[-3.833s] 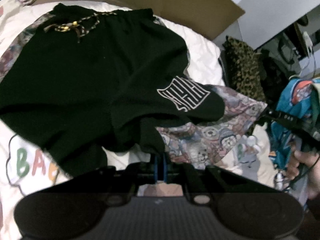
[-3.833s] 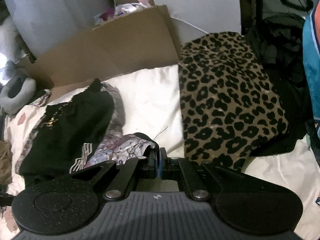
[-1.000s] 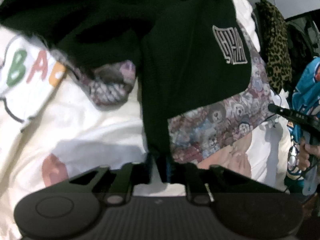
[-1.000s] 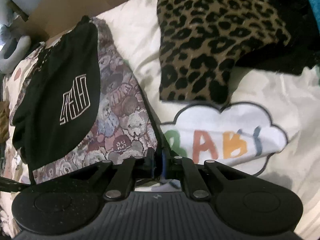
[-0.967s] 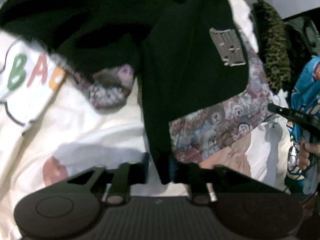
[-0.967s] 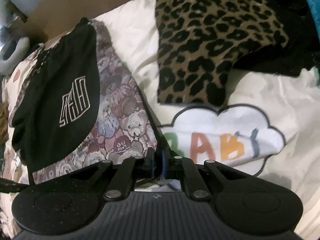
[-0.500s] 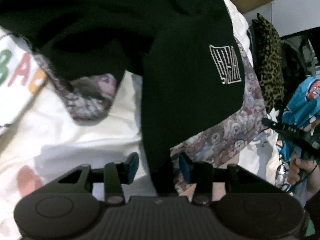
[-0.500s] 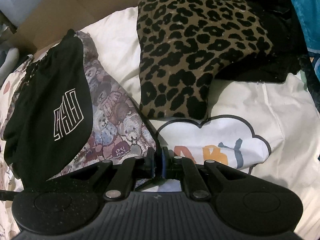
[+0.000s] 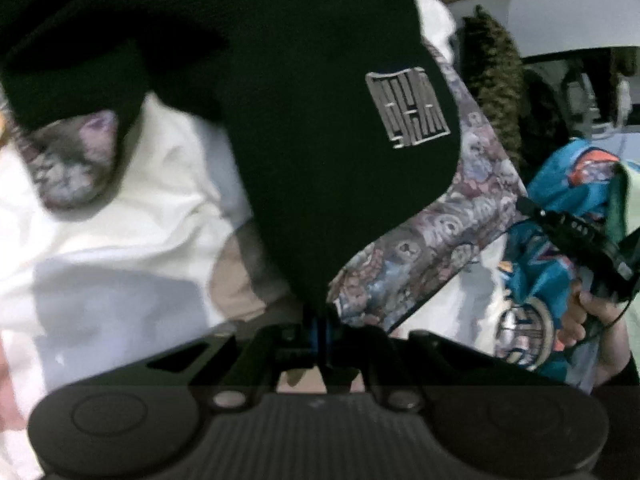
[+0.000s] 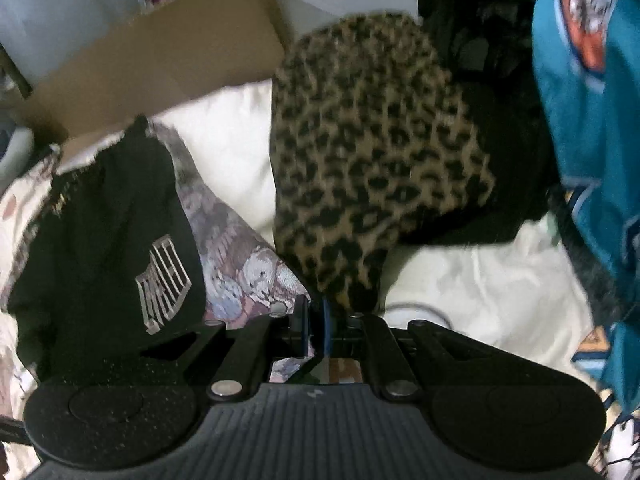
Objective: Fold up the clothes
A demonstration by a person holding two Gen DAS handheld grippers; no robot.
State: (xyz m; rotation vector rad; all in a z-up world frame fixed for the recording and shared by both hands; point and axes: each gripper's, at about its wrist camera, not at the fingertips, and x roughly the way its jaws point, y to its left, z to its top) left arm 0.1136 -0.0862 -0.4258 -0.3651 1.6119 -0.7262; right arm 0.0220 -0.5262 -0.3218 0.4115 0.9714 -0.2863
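Gripping the lower hem of the black shorts (image 9: 312, 128), the left gripper (image 9: 318, 330) has its blue-padded jaws pressed together on the fabric, having just closed onto it. The shorts rise from the jaws and spread across the upper part of the left wrist view, with a white line logo (image 9: 408, 108) on the leg nearest the right edge. The garment lies over a bear-print cloth (image 9: 432, 240), which shows below and to the right of the shorts and again as a bunched patch under their left side. Both rest on a cream bed sheet (image 9: 152, 184).

The right gripper (image 10: 316, 330) has its jaws closed on a corner of the bear-print cloth (image 10: 240, 256), whose edge runs up from the pads. In the right wrist view the black shorts (image 10: 108, 216) lie at left on that cloth, logo (image 10: 162, 278) facing up. A leopard-print item (image 10: 372, 176) sits just right of centre on the sheet (image 10: 488, 280), its lower tip close to the jaws. A brown cardboard sheet (image 10: 160, 64) stands behind the bedding.

In the left wrist view, a hand (image 9: 592, 320) holds the right gripper's handle at the far right, in front of teal printed fabric (image 9: 560, 184). The same teal fabric (image 10: 588, 140) hangs at the right edge of the right wrist view.
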